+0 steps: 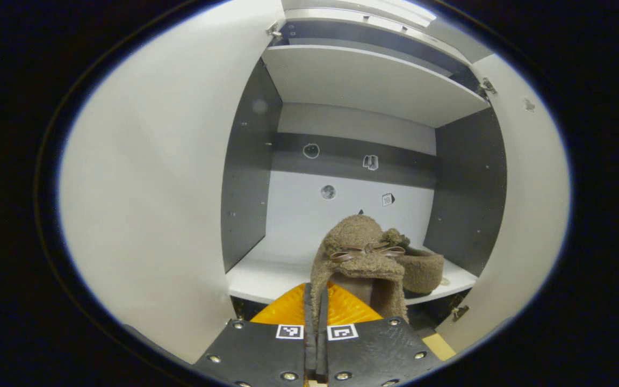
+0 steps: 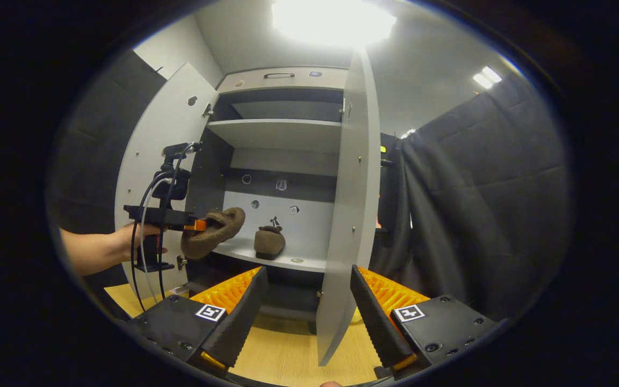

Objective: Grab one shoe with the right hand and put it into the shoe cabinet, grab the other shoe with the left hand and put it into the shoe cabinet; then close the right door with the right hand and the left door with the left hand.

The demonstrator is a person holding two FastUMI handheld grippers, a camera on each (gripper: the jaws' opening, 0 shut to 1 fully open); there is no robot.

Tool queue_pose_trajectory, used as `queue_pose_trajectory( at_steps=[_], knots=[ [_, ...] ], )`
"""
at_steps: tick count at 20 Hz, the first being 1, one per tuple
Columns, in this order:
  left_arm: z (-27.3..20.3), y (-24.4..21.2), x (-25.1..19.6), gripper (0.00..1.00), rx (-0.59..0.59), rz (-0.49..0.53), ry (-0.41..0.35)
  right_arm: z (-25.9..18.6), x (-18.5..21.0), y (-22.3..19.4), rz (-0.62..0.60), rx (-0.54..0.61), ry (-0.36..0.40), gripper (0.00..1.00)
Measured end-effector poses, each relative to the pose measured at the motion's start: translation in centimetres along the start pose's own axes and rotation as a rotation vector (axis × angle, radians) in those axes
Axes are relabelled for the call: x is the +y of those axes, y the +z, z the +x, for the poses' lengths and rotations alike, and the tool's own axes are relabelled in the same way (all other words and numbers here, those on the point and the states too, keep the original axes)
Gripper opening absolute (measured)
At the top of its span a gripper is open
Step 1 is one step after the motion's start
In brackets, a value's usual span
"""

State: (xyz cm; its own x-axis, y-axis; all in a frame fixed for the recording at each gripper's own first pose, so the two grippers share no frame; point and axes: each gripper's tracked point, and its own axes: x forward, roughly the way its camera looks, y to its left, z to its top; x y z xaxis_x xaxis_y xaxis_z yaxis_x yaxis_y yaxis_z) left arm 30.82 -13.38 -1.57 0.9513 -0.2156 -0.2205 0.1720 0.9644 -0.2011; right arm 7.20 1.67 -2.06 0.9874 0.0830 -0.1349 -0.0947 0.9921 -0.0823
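Observation:
A fuzzy brown slipper with a small bow (image 1: 360, 242) hangs in front of the open shoe cabinet, with my left gripper (image 1: 315, 290) shut on its rim. In the right gripper view a hand holds the left gripper (image 2: 198, 226), and the held slipper (image 2: 215, 231) hovers just before the lower shelf's left end. The other slipper (image 1: 422, 271) rests on the lower shelf (image 1: 266, 274) toward its right side, and it sits there in the right gripper view too (image 2: 269, 242). My right gripper (image 2: 308, 274) stands open and empty, back from the cabinet.
Both cabinet doors stand open: the left door (image 2: 153, 156) swung wide, the right door (image 2: 348, 215) edge-on toward my right gripper. An upper shelf (image 1: 374, 80) sits above. Wooden floor (image 2: 288, 349) lies below, and a dark curtain (image 2: 476, 204) hangs to the right.

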Motion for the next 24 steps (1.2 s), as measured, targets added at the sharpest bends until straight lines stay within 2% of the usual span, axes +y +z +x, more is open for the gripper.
queue_pose_trajectory(
  at_steps=[7,8,9,12,13,14,16,19,20,24],
  knots=[
    [7.1,1.3,-0.8,0.01,0.040,-0.015,0.021,1.1,-2.0,-0.6,0.033,0.004,-0.046,0.98],
    [8.2,1.1,-0.6,0.09,0.056,-0.014,0.028,1.2,-2.3,-0.6,0.035,0.004,-0.053,0.98],
    [9.4,1.0,-0.6,0.01,0.076,-0.012,0.035,1.3,-2.6,-0.8,0.037,0.005,-0.060,0.98],
    [12.3,-0.4,0.0,0.01,0.142,-0.028,0.062,1.4,-3.4,-1.4,0.048,0.021,-0.082,0.98],
    [13.1,-0.9,0.2,0.05,0.163,-0.033,0.071,1.5,-3.6,-1.6,0.052,0.027,-0.087,0.98],
    [13.5,-1.3,0.4,0.01,0.176,-0.031,0.077,1.5,-3.8,-1.8,0.055,0.032,-0.093,0.98],
    [14.1,-1.6,0.4,0.01,0.192,-0.031,0.071,1.6,-3.9,-1.9,0.058,0.038,-0.097,0.98],
    [13.8,-1.3,0.4,0.05,0.195,-0.016,0.061,1.6,-3.7,-1.8,0.065,0.037,-0.096,0.97],
    [13.5,-1.0,0.8,0.12,0.190,-0.009,0.068,1.5,-3.7,-1.8,0.065,0.034,-0.095,0.97],
    [11.9,-0.8,1.0,0.79,0.202,0.023,0.043,1.1,-2.9,-1.0,0.065,0.019,-0.079,0.97]
  ],
)
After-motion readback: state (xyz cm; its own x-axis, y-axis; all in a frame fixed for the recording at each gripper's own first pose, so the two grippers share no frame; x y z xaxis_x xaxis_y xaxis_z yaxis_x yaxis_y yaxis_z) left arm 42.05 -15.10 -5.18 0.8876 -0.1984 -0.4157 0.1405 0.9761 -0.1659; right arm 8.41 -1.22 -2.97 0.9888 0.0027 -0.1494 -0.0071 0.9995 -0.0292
